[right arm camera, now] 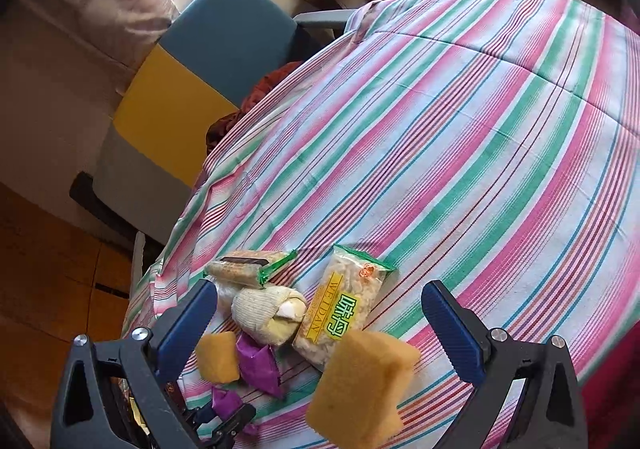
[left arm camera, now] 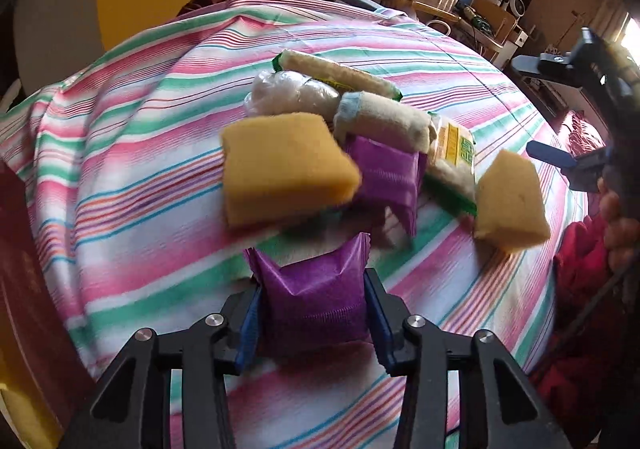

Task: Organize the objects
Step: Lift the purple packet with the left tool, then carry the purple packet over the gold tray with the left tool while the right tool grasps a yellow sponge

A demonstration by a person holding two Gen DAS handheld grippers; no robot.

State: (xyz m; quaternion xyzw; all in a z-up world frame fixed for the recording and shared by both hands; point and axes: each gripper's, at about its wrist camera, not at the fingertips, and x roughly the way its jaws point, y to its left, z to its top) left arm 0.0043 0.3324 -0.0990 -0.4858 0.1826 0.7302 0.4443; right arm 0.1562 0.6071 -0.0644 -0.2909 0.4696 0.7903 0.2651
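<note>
My left hand-held gripper (left arm camera: 314, 313) sits at the bottom centre of the left wrist view, its blue pads pressed against both sides of a purple packet (left arm camera: 316, 297), which I hold just above the striped cloth (left arm camera: 140, 169) covering the counter. My right hand-held gripper (right arm camera: 320, 321) stands wide open at the bottom of the right wrist view, with nothing between its fingers; a yellow sponge (right arm camera: 362, 385) lies below the gap, toward the right pad, on the cloth.

The other things lie in a loose pile at the middle of the left wrist view. A second yellow sponge (left arm camera: 284, 173) lies left of centre, leaning on a second purple packet (left arm camera: 386, 175). Behind them are a clear plastic bundle (left arm camera: 290, 93), a long snack bar in a green-edged wrapper (left arm camera: 340, 75) and a rolled pale cloth (left arm camera: 384, 123). To the right of the roll lies a snack bag with a yellow label (left arm camera: 452, 157), and the first sponge lies further right, apart from the pile.

A blue and yellow chair back (right arm camera: 192, 69) stands beyond the counter at the upper left of the right wrist view.
</note>
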